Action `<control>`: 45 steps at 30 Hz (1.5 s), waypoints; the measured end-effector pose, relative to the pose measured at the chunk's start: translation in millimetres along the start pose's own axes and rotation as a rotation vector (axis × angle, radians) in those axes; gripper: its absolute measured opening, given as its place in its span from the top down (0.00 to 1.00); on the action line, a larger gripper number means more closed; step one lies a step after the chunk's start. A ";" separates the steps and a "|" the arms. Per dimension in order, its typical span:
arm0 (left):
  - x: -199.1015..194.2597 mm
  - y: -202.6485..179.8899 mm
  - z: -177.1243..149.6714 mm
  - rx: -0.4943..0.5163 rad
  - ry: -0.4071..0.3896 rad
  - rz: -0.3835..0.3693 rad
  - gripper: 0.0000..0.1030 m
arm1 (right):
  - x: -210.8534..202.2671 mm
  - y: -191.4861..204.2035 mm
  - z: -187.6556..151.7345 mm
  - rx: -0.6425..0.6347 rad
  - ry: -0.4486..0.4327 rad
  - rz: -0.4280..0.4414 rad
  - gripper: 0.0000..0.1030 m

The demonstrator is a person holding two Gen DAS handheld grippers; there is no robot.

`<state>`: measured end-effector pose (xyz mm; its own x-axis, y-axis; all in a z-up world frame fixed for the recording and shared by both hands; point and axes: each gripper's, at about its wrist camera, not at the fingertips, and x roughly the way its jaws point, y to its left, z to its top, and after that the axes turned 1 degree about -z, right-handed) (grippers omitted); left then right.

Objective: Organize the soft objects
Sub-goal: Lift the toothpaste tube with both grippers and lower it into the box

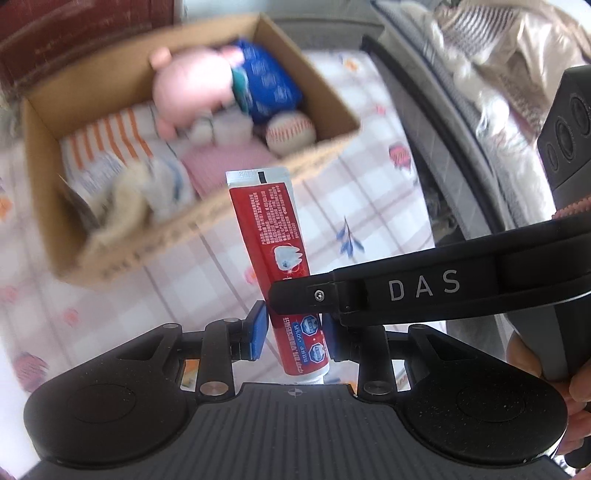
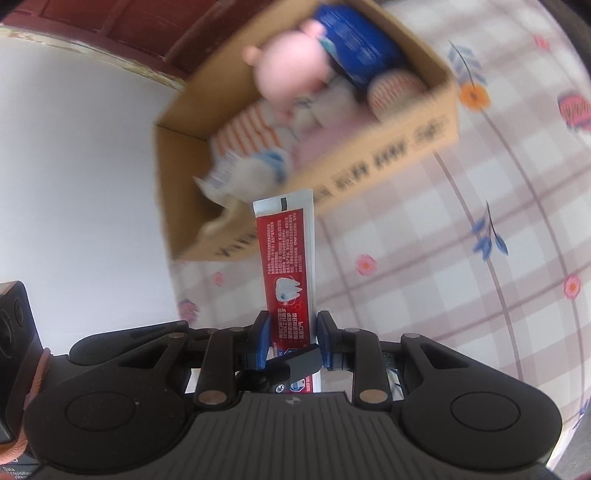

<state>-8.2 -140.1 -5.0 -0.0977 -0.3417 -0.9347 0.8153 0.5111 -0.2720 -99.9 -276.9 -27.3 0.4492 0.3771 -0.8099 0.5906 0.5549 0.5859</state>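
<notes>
A red toothpaste tube [image 1: 275, 236] stands up between both grippers over the checked bedsheet [image 1: 369, 206]. My left gripper [image 1: 295, 334] is shut on its lower end. My right gripper [image 2: 291, 339] is shut on the same tube [image 2: 288, 254]; its black finger [image 1: 406, 291] crosses the left wrist view from the right. Beyond the tube is an open cardboard box [image 1: 207, 221], also in the right wrist view [image 2: 369, 173], holding a pink plush toy [image 1: 192, 92], a blue packet [image 1: 269, 88], a baseball [image 1: 290, 133], striped cloth [image 1: 107, 140] and pale socks [image 1: 147, 192].
A pile of clothes and bedding [image 1: 491, 62] lies at the right behind a dark bar [image 1: 436, 110]. A white wall [image 2: 74, 166] and dark red headboard [image 2: 129, 26] are to the left. A hand [image 1: 546, 369] holds the right gripper.
</notes>
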 end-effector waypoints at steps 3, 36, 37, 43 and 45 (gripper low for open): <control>-19.7 9.8 17.9 -0.004 -0.050 0.034 0.71 | -11.4 22.0 14.9 -0.029 -0.029 0.021 0.71; 76.6 142.3 130.9 -0.349 -0.052 0.107 0.60 | 141.9 55.0 208.4 -0.175 0.071 -0.039 0.72; 75.5 142.3 130.7 -0.350 -0.053 0.110 0.59 | 140.5 55.9 207.9 -0.179 0.067 -0.039 0.71; 62.7 134.5 128.0 -0.347 -0.064 0.146 0.52 | 124.0 53.2 200.2 -0.185 0.028 -0.036 0.70; 57.4 130.2 126.7 -0.336 -0.068 0.163 0.49 | 117.1 53.2 196.8 -0.181 0.006 -0.025 0.69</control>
<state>164.7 -193.1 -65.0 0.0651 -0.2797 -0.9579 0.5833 0.7895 -0.1909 116.0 -349.2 -85.7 0.4315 0.3657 -0.8247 0.4712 0.6881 0.5517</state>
